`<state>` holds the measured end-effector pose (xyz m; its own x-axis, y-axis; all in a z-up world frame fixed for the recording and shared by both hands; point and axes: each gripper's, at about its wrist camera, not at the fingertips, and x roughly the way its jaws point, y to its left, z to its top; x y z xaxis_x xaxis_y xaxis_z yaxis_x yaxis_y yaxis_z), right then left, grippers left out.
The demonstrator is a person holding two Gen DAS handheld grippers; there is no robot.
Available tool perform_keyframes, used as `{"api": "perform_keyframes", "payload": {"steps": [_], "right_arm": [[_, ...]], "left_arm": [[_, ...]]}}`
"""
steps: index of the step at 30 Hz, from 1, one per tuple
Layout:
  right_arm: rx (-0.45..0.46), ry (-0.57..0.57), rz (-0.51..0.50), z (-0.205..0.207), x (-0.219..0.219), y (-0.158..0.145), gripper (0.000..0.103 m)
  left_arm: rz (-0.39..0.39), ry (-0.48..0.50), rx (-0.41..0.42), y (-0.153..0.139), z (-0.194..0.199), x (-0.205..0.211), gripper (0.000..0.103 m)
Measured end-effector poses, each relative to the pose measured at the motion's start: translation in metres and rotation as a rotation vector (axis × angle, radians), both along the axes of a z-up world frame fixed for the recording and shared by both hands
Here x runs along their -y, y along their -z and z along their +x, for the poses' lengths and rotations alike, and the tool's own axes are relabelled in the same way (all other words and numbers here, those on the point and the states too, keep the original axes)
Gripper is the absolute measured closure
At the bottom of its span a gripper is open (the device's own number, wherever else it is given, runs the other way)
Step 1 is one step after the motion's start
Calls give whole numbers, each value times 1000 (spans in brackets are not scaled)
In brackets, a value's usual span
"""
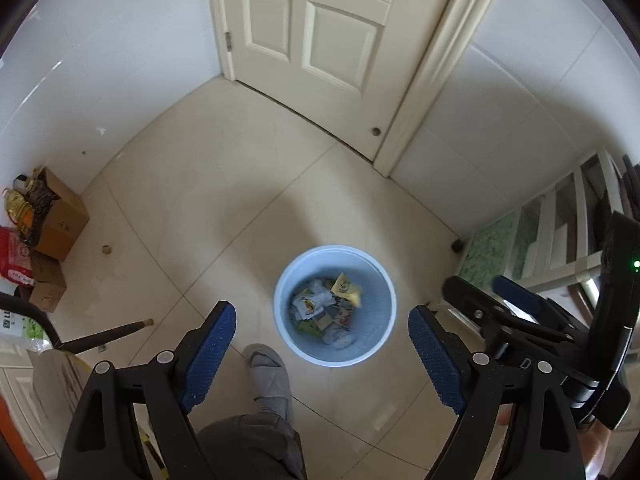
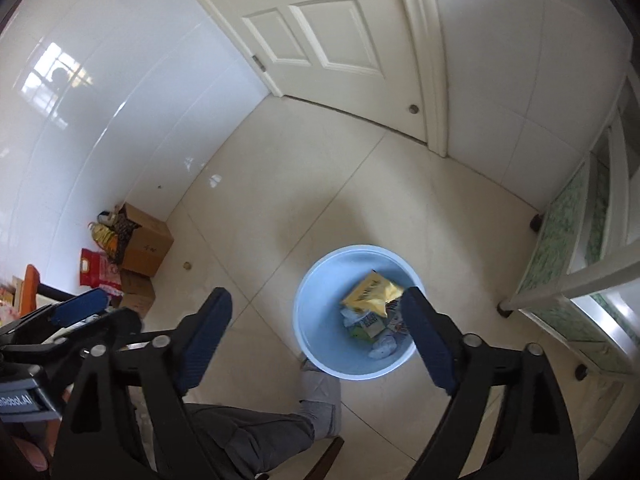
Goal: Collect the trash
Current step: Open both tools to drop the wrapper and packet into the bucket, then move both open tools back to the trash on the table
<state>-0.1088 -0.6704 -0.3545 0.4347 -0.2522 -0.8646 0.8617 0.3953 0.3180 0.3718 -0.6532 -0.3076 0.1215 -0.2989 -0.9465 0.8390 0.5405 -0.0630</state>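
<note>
While both grippers hung above blue bin (image 1: 335, 306), left gripper (image 1: 322, 354) and right gripper (image 2: 316, 338) stood released, fingers empty. Yellow wrapper (image 2: 372, 293) lay in bin, apparently just dropped. Next: seek further trash.

Glossy white wall tiles (image 2: 120, 92); smooth pale-blue plastic bin (image 1: 288, 344); matt brown cardboard box (image 1: 64, 216); shiny yellow wrapper (image 2: 372, 292); ribbed blue gripper pads (image 1: 212, 352).

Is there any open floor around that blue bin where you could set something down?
Yes: bare tile lies between the blue bin and the closed door, and between the bin and the cardboard boxes. It is crowded at those boxes by the wall, and beside the slippered foot touching the bin's near side.
</note>
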Motion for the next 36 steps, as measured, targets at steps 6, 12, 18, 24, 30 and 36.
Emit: {"api": "perform_keyframes", "payload": {"steps": [6,12,18,24,30,36], "right_arm": [[-30,46,-23,-11,-13,-17,0],[8,16,-97,-3,-44,-65,0],[61,-54,-200,17,-87,-127,0],[109,-143,-298,50,-135,-181,0],[157,-240,-373,82,-184,-219,0],[211,-344,-429,118,-233,-248,0]], "left_arm": [[-57,-30,80,-22,-34,-29,8],[-136,-50,104,-63,-56,-113,8],[-251,-87,154,-123,-69,-201,4],[-351,-146,195,-169,-77,-296,3],[-410,-223,239,-206,-83,-386,1],[-471,-354,313,-242,-93,-486,1]]}}
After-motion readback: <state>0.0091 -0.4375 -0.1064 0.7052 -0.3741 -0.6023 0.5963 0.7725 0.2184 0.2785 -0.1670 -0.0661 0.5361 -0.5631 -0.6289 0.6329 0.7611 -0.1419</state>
